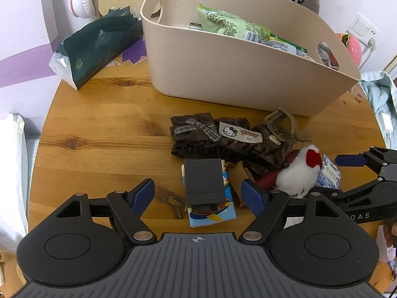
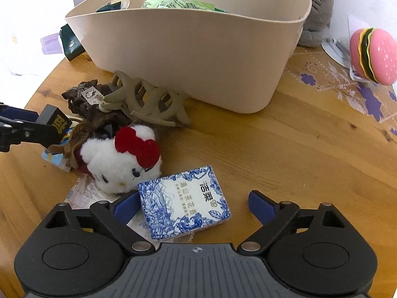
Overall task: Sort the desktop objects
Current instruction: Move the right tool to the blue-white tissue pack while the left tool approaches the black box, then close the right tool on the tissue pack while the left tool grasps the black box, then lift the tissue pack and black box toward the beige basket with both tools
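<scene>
A beige bin [image 1: 223, 74] [image 2: 198, 57] with green snack packets [image 1: 230, 24] stands at the back of the round wooden table [image 1: 99, 149]. In front lies a pile: a brown Kitty cloth [image 1: 223, 139], a khaki hair claw [image 2: 153, 104], a white plush with a red bow [image 2: 124, 164] [image 1: 297, 173], and a black box [image 1: 203, 181] on a cartoon carton [image 1: 213, 216]. My left gripper [image 1: 198, 196] is open around the black box. My right gripper [image 2: 193, 206] is open around a blue-and-white tissue pack [image 2: 183, 203].
A dark green bag [image 1: 96, 47] lies at the back left of the bin. A grey plush [image 2: 320, 12] sits behind the bin. A pink burger toy [image 2: 372, 54] stands at the far right on a floral cloth [image 2: 347, 82].
</scene>
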`<state>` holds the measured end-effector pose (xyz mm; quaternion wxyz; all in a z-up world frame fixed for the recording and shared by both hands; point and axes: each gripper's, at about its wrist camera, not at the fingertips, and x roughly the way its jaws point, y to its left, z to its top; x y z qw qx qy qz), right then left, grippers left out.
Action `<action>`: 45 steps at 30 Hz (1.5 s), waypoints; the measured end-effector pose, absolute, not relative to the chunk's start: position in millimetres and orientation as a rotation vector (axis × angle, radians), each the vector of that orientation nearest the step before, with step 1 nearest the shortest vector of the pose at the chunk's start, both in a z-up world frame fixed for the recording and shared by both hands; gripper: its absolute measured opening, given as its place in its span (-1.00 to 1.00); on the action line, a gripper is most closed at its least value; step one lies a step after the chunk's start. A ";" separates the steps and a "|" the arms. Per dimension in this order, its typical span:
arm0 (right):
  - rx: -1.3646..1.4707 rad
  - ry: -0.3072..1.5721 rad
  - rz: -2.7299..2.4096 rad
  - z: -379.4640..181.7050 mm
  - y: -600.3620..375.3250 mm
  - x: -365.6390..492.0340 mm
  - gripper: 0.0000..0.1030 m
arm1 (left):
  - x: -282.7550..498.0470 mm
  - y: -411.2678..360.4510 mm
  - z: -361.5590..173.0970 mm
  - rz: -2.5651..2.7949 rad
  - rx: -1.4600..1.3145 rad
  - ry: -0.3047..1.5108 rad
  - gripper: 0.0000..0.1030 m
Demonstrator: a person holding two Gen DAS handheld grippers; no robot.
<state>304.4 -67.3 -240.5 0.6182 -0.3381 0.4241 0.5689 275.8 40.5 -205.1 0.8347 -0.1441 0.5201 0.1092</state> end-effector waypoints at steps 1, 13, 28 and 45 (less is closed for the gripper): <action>-0.781 0.973 1.313 -240.7 -66.4 304.8 0.85 | 276.0 41.0 -205.7 0.233 -0.307 1.103 0.53; -0.784 0.949 1.374 -240.5 -65.5 312.0 0.49 | 278.9 43.1 -209.2 0.266 -0.309 1.107 0.19; -0.740 0.965 1.271 -236.3 -82.3 316.2 0.22 | 279.0 44.7 -215.4 0.262 -0.311 1.125 -0.38; -0.675 0.925 1.258 -209.5 -93.8 305.7 0.22 | 268.8 32.4 -193.9 0.246 -0.280 1.066 -0.38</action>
